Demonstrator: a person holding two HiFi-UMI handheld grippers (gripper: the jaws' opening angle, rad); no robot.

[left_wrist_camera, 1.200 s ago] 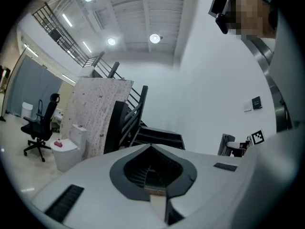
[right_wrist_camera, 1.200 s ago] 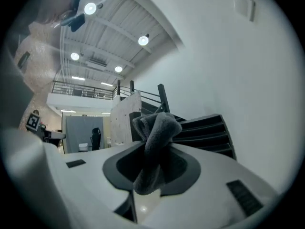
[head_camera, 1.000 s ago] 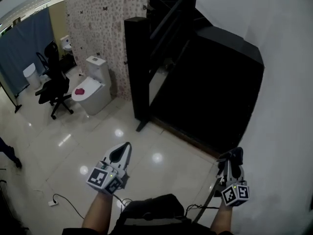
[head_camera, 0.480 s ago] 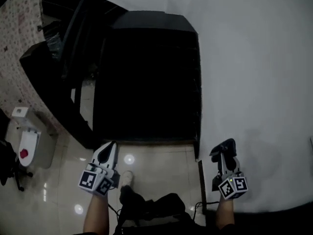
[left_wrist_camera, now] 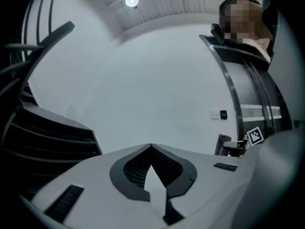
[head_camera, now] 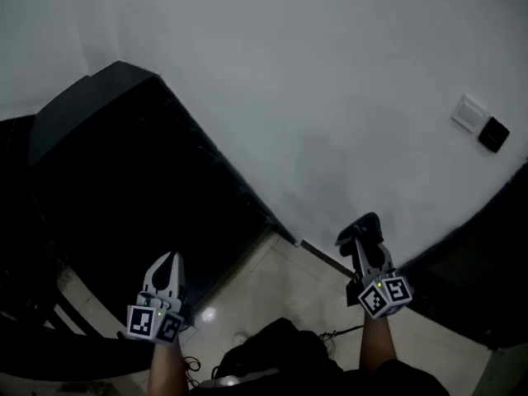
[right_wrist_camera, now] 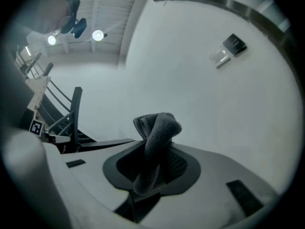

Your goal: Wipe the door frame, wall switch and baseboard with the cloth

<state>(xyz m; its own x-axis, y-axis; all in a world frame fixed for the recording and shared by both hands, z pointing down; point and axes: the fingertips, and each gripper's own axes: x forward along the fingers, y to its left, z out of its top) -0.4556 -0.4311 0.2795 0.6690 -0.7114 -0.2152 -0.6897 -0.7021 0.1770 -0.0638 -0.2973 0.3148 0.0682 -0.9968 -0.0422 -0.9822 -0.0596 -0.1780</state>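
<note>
A dark grey cloth is bunched between the jaws of my right gripper, which is shut on it and held up toward the white wall. A white wall switch and a black one sit up and to the right of it. A dark baseboard runs along the wall's foot just left of the cloth. The dark door frame stands to the right. My left gripper is shut and holds nothing.
A black staircase block with railings fills the left side. Pale glossy floor tiles lie between the grippers. A dark bag or garment and a cable are at the person's feet.
The head view has swung right, from the staircase and floor onto the white wall, and the switches came into sight. Both grippers keep their hold and spacing.
</note>
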